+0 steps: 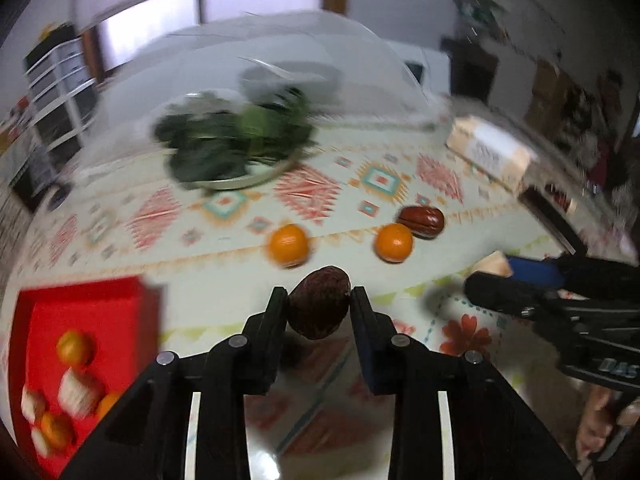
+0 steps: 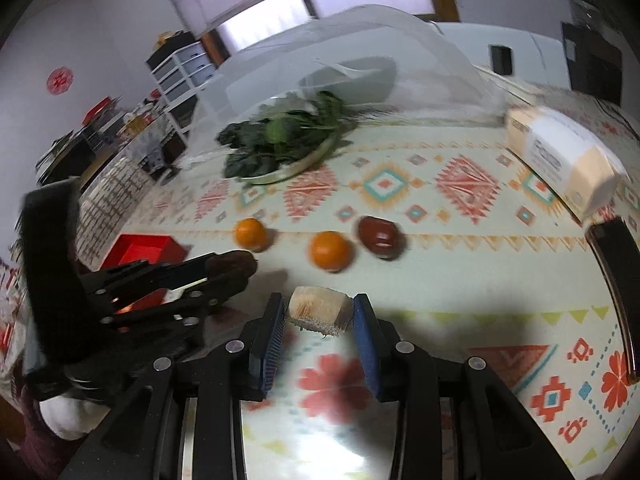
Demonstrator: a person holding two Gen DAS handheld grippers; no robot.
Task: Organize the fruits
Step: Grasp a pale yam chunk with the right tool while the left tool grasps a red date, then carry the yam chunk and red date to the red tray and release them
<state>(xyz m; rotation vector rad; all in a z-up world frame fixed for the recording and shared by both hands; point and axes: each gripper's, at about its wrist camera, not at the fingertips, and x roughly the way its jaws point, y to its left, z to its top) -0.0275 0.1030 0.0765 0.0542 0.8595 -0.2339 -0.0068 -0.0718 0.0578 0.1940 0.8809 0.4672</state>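
Note:
My left gripper [image 1: 319, 300] is shut on a dark brown fruit [image 1: 318, 307] and holds it above the patterned tablecloth; it also shows in the right wrist view [image 2: 234, 266]. My right gripper [image 2: 319, 308] is shut on a pale beige chunk [image 2: 319, 311]; it shows in the left wrist view [image 1: 494, 266]. Two oranges [image 1: 289, 245] [image 1: 393, 242] and a dark red fruit [image 1: 422, 221] lie on the cloth ahead. A red tray [image 1: 86, 300] at lower left holds oranges and pale pieces.
A plate of dark leafy greens [image 1: 236, 144] sits under a clear mesh food cover [image 1: 280, 52] at the back. A beige box [image 1: 490, 152] lies at the right. A dark chair edge [image 2: 616, 280] curves along the table's right side.

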